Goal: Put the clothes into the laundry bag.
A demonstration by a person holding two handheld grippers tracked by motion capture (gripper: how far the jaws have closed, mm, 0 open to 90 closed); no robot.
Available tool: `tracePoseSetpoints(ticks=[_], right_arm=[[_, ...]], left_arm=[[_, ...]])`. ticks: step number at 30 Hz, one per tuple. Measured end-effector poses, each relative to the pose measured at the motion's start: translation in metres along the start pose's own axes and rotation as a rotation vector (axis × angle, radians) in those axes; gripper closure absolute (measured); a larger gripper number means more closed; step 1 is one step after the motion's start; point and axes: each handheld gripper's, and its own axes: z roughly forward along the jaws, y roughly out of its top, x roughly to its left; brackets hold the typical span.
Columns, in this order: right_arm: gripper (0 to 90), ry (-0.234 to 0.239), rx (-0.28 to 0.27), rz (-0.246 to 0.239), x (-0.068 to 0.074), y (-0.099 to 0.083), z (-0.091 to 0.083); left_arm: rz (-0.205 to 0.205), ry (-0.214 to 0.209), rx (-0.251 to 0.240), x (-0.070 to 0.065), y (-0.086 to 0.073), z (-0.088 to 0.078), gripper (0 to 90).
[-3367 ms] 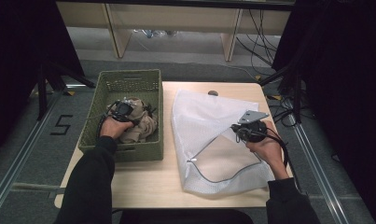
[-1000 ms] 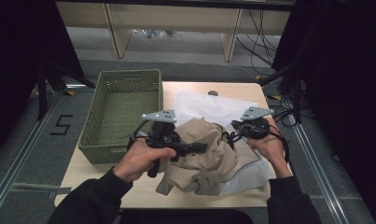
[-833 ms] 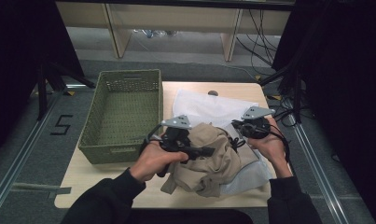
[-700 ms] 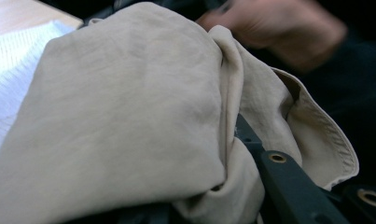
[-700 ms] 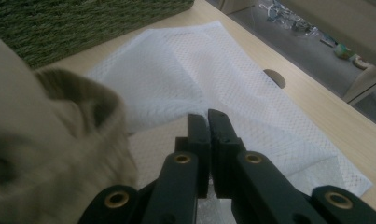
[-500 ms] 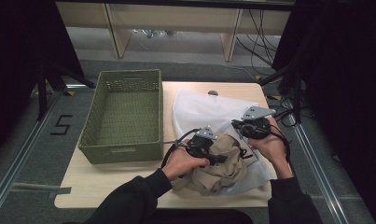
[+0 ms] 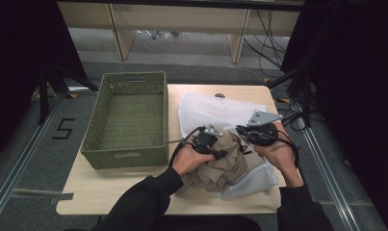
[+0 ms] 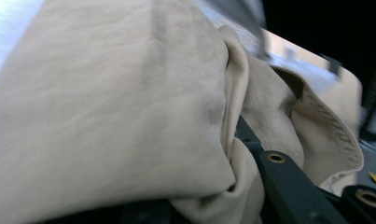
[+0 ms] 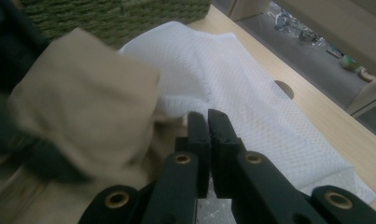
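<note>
The jaws of the left gripper (image 7: 212, 142) are clamped on a beige garment (image 7: 227, 163); in the left gripper view the cloth (image 8: 129, 107) is bunched between the black jaws and folds over them, so the pads are hidden under the fabric. The jaws of the right gripper (image 7: 253, 136) are together. In the right gripper view they (image 9: 208, 122) stand closed side by side with almost no gap, and they seem to pinch the edge of the white mesh bag (image 9: 251, 88), though the exact place of contact is hard to see.

In the high view the garment lies crumpled on the desk (image 7: 109, 192), between the two hands and partly on top of the mesh bag (image 7: 215, 108). The bag is spread over the right half of the desk, and its near corner comes out from under the garment close to the front edge. The left hand (image 7: 191, 159) rests on the left side of the garment, and the right hand (image 7: 278, 154) is just beside its right side. The two grippers are near each other, above the far edge of the cloth.

A green woven basket (image 7: 126, 154) stands on the left part of the desk, just beside the bag. In the right gripper view the basket wall (image 9: 115, 14) shows behind the garment (image 9: 83, 93).
</note>
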Motion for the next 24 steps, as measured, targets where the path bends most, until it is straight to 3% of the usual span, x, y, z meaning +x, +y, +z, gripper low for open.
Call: tracePoseSetpoints(ticks=[1,5,6,8,9,10,11,12,13,14,15,17,18,19,22,23,24], right_arm=[[89.5,0.003,-0.006,-0.009,0.002,0.002,0.000],[89.5,0.008,-0.013,-0.018,0.007,0.007,0.001],[89.5,0.002,-0.015,-0.015,0.009,0.008,0.002],[89.5,0.005,-0.010,-0.012,0.009,0.008,0.002],[89.5,0.006,-0.011,-0.016,0.008,0.006,0.002],[89.5,0.015,0.002,0.000,0.009,0.005,0.002],[89.5,0.015,0.002,0.000,0.009,0.005,0.002],[89.5,0.007,0.003,-0.006,0.008,0.003,0.002],[89.5,0.008,-0.002,-0.008,0.008,0.001,0.002],[89.5,0.011,-0.001,0.000,0.006,-0.002,0.001],[89.5,0.011,-0.001,0.000,0.006,-0.002,0.001],[89.5,0.009,-0.002,-0.003,0.004,-0.004,-0.001],[89.5,0.012,-0.002,0.011,0.004,-0.006,-0.001],[89.5,0.016,-0.002,0.008,0.004,-0.006,0.000],[89.5,0.013,0.001,0.010,0.003,-0.007,-0.001],[89.5,0.018,0.005,0.017,0.004,-0.007,-0.001],[89.5,0.014,-0.003,0.009,0.003,-0.007,-0.001]], left_arm=[[-0.029,0.020,-0.020,0.002,0.001,-0.003,74.1],[-0.008,0.056,-0.004,0.000,-0.001,0.002,73.7],[0.017,0.042,0.026,-0.008,-0.004,0.016,73.1],[0.028,0.047,0.035,-0.013,-0.005,0.024,72.7],[0.044,0.015,0.061,-0.018,-0.009,0.043,71.9],[0.044,0.015,0.061,-0.018,-0.009,0.043,71.2],[0.087,0.002,0.114,-0.015,-0.011,0.048,71.2],[0.096,-0.011,0.119,-0.013,-0.013,0.054,70.1],[0.059,-0.014,0.112,-0.014,-0.014,0.057,68.6],[0.014,-0.021,0.061,-0.016,-0.014,0.057,62.8],[0.014,-0.021,0.061,-0.016,-0.014,0.057,57.5],[0.012,-0.038,0.070,-0.018,-0.012,0.048,47.3],[0.020,-0.019,0.068,-0.020,-0.011,0.041,42.5],[0.074,-0.005,0.088,-0.023,-0.008,0.022,36.9],[0.085,-0.005,0.091,-0.024,-0.006,0.003,29.9],[0.074,0.009,0.060,-0.026,-0.005,-0.006,28.3],[0.089,0.058,0.044,-0.025,-0.004,-0.023,24.6]])
